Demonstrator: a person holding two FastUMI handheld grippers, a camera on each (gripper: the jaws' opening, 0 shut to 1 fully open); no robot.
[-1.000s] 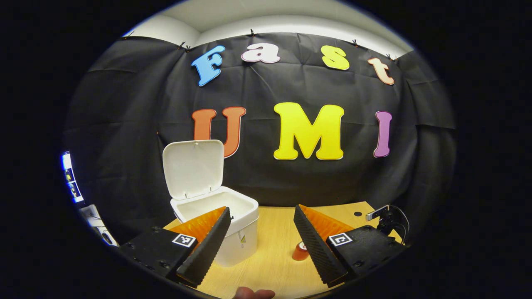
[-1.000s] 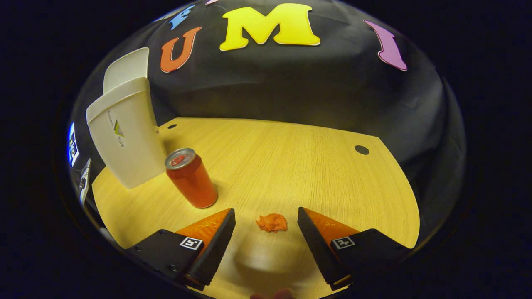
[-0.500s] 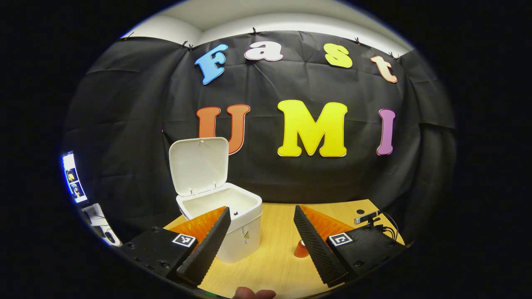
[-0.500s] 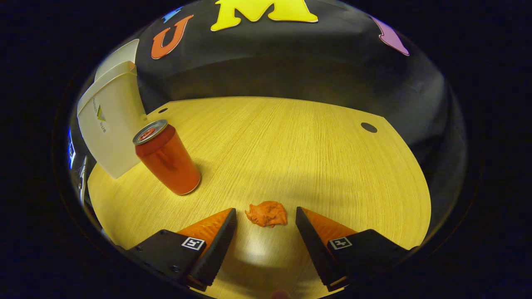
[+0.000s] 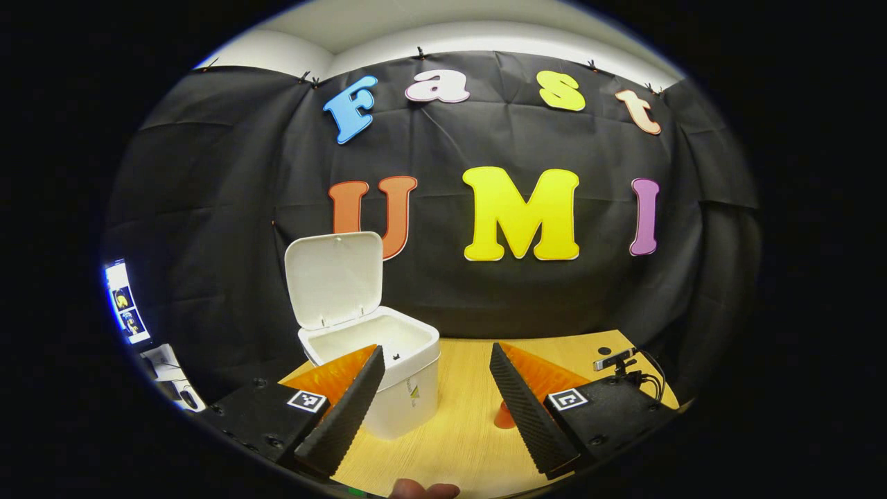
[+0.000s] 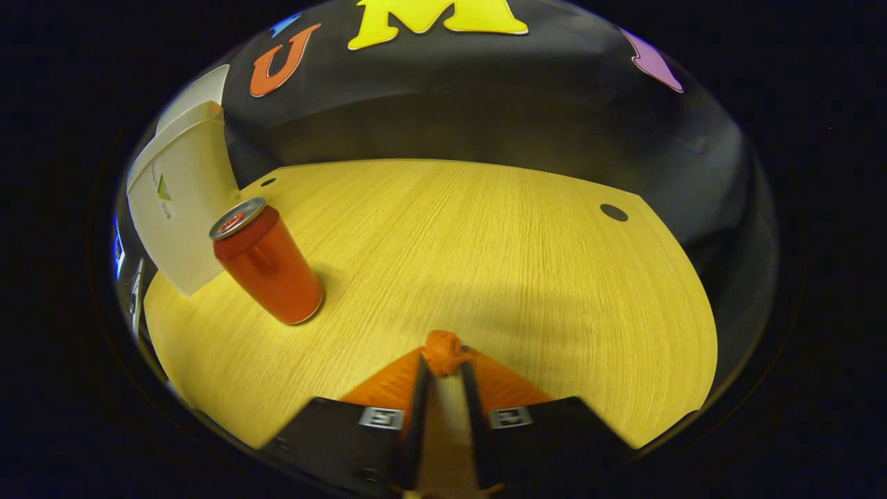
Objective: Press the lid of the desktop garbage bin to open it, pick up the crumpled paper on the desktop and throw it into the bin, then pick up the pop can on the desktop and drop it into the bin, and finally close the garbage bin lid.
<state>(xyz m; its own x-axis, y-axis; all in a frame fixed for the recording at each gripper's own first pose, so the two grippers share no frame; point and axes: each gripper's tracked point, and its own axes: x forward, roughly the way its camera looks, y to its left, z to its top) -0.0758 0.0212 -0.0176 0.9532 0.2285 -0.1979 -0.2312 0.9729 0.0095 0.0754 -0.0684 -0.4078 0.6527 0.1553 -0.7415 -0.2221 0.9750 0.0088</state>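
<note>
Pale wood-grain counter [image 6: 485,235] carries all task items, backed by black cloth wall. Nearest, in the right gripper view, the right gripper [image 6: 443,364] has its fingers clenched on the small crumpled orange paper [image 6: 442,348], which sits pinched at the fingertips, at or just above the counter; contact underneath cannot be confirmed. Further left stands the upright red pop can [image 6: 267,267], well apart from the paper, just in front of the white plastic desktop bin [image 6: 177,208]. The bin lies far-left of the held paper, so the carry must go that way and up over the rim. Left gripper [image 5: 436,391] hangs released, fingers spread, nearer the bin. Bin lid [image 5: 335,277] stands raised. Bin interior is partly hidden.
</note>
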